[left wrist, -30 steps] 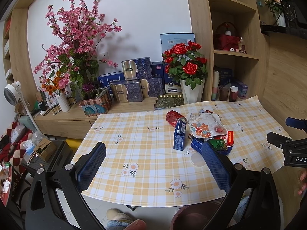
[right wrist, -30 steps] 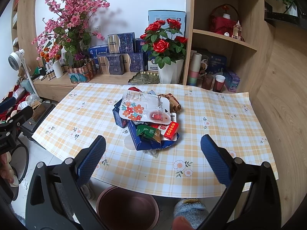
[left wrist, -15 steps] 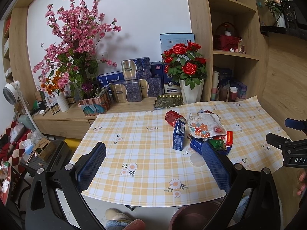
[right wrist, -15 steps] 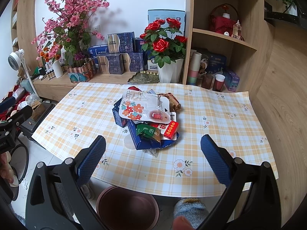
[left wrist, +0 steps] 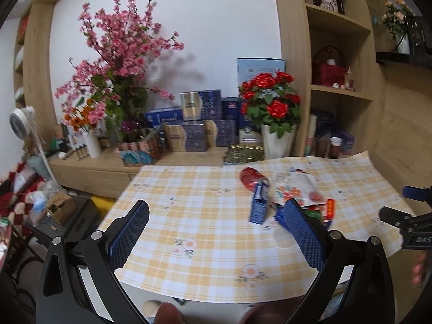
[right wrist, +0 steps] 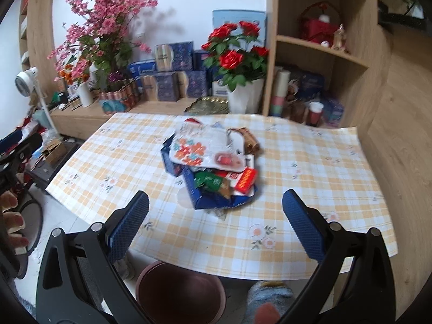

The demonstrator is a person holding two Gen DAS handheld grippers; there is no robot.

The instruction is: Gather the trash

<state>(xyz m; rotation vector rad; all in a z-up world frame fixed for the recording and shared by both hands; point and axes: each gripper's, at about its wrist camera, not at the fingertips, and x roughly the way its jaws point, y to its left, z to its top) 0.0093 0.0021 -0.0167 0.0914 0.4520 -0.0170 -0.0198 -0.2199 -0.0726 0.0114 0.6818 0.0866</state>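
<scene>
Trash pile [right wrist: 213, 167] lies mid-tabletop [right wrist: 310, 189], wrappers heaped on a blue box [right wrist: 216, 199]. Brown bin [right wrist: 179, 291] stands on the floor below the near edge. My left tool [left wrist: 216, 226] and right tool [right wrist: 214, 214] both released, empty, short of the pile

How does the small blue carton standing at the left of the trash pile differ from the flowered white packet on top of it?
The blue carton stands upright on the tablecloth; the flowered white packet lies flat across the pile. The carton is a rigid box, plain blue; the packet is a thin, flexible sheet printed with orange and blue flowers. The carton sits at the pile's edge, the packet rests on other trash. Both are untouched, clear of either gripper.
</scene>
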